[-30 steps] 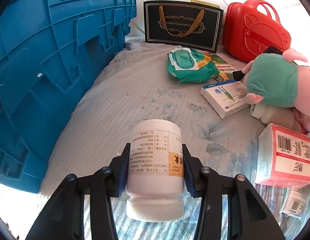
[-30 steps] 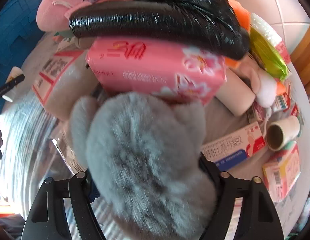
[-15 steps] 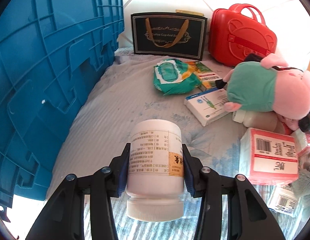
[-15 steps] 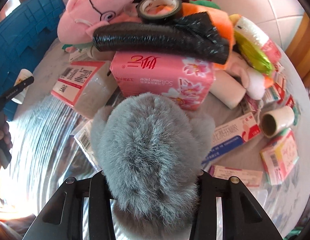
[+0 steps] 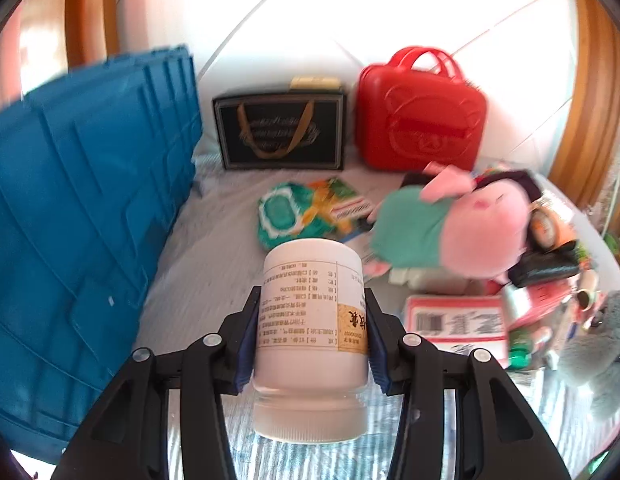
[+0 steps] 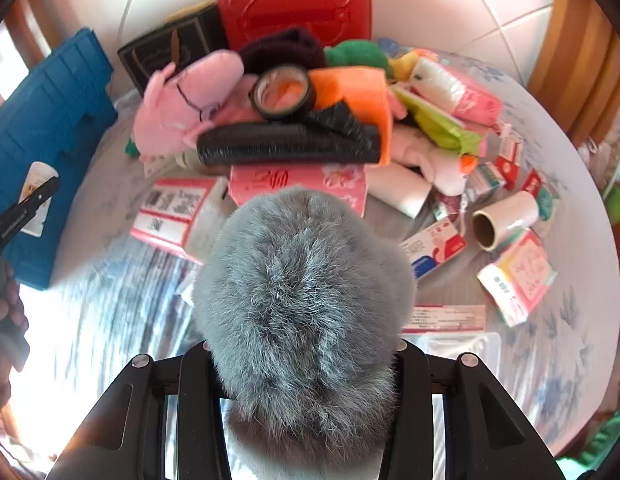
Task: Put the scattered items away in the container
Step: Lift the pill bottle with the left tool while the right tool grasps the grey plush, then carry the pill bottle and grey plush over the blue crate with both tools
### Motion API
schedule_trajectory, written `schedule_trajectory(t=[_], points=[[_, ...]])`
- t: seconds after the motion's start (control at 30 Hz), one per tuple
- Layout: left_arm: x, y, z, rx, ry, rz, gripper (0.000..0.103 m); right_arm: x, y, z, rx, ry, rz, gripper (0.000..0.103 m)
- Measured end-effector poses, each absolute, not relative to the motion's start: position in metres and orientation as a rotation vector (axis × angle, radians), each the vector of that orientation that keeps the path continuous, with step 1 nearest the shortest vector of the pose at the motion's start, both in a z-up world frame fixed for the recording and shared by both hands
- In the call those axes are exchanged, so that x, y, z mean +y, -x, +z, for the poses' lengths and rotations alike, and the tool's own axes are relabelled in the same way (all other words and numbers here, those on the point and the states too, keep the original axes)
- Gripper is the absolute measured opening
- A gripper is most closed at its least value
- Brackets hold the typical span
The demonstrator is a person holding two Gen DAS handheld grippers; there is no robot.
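Note:
My left gripper is shut on a white labelled bottle and holds it up above the table, beside the blue crate on the left. My right gripper is shut on a grey furry plush toy that hides its fingertips; it is lifted above the pile. The crate also shows at the left of the right wrist view, with the left gripper and bottle in front of it.
A pile fills the table: pink pig plush, tape roll, black roll, pink tissue packs, boxes, a paper tube. A red case and black gift bag stand at the back.
Both grippers have risen with their loads. The left one now looks over the crate's rim level; the right one has pulled up and back from the pile.

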State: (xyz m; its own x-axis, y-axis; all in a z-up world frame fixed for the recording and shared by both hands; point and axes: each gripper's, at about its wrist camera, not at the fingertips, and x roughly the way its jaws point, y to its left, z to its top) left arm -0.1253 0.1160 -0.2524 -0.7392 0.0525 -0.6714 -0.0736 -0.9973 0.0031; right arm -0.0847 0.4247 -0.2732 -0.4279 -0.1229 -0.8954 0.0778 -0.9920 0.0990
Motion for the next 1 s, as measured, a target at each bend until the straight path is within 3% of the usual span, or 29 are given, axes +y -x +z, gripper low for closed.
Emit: schedule_trajectory(t=[0.53,1.0], points=[[0.100,0.094,-0.111,0.064,0.843,2.879,0.045,0.404,0.043,-0.159,-0.136,-1.392,-2.702,0.040],[0.079,0.078,-0.031,0.083,0.786,2.860,0.045,0.362,0.019,-0.078,-0.152,-1.187,-2.751,0.040]])
